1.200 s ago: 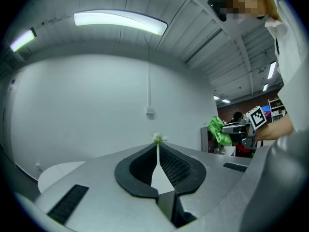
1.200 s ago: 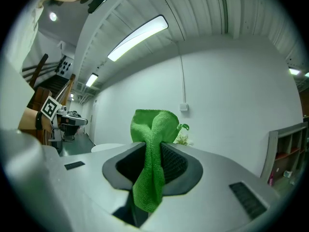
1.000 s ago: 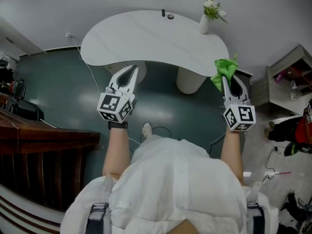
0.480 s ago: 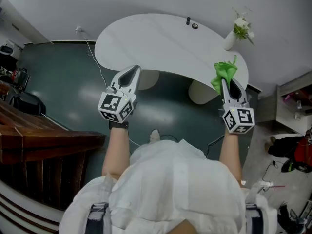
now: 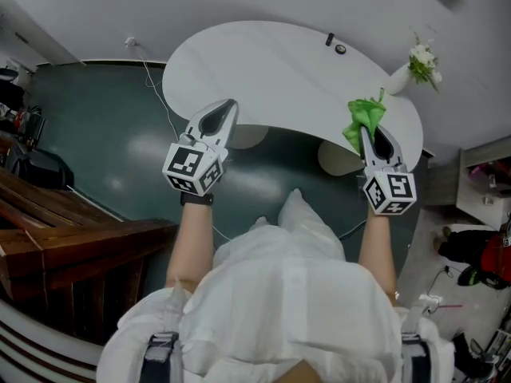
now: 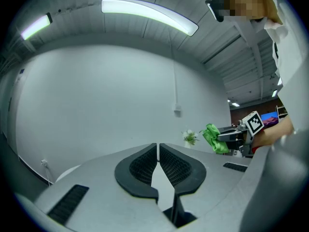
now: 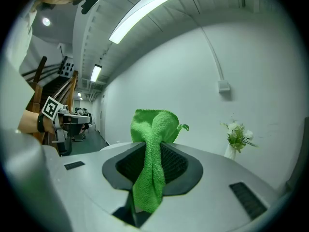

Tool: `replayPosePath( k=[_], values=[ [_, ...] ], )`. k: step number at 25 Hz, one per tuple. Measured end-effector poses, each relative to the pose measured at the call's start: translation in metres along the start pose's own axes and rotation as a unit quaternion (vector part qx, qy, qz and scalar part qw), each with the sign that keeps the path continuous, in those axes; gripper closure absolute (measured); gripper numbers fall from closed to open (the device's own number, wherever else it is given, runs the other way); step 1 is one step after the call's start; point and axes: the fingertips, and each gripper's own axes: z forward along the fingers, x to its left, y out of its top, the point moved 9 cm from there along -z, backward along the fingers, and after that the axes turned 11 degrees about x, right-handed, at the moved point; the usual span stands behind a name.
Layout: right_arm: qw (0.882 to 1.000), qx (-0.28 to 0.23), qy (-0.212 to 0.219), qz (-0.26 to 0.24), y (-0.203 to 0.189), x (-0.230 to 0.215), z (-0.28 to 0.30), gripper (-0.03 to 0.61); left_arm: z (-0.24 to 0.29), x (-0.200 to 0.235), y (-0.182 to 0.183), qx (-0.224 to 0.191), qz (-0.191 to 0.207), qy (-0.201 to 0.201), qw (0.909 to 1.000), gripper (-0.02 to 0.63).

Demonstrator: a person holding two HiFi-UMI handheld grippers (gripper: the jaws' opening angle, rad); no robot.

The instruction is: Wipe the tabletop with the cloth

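Note:
A green cloth (image 5: 362, 119) (image 7: 153, 153) hangs bunched from my right gripper (image 5: 368, 131), which is shut on it and held over the near right edge of the white curved tabletop (image 5: 271, 70). The cloth also shows in the left gripper view as a green wad (image 6: 212, 138) off to the right. My left gripper (image 5: 224, 112) (image 6: 158, 151) is shut with nothing between its jaws, and it reaches over the table's near left edge. Both grippers are held up in the air, above the tabletop.
A white vase with flowers (image 5: 406, 73) stands at the table's right end. Two small dark items (image 5: 335, 45) lie near its far edge. Dark wooden furniture (image 5: 56, 230) is at the left, and a cable (image 5: 152, 94) runs across the green floor.
The view has shifted so the table sits nearer and more to the right. Both grippers now overlap its near edge. The cloth stays held in the right gripper.

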Motion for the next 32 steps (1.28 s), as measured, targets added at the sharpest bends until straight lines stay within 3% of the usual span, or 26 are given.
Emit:
replayPosePath(
  k=[7,20,26,32],
  values=[
    [0.999,0.013,0.030,0.001,0.008,-0.020,0.100,0.495,0.063,0.052,0.002,0.013,-0.002,0.001,0.9999,0.584],
    [0.991,0.074,0.111,0.001,0.021,-0.085,0.314,0.495,0.234,0.153,0.009,0.079,-0.023,-0.003,0.9966,0.584],
    [0.984,0.106,0.142,-0.013,0.014,-0.109,0.368,0.495,0.290,0.162,0.012,0.087,-0.025,-0.001,0.9959,0.584],
    [0.980,0.132,0.146,-0.025,-0.011,-0.134,0.415,0.495,0.338,0.159,-0.013,0.100,-0.044,0.006,0.9940,0.584]
  ],
)
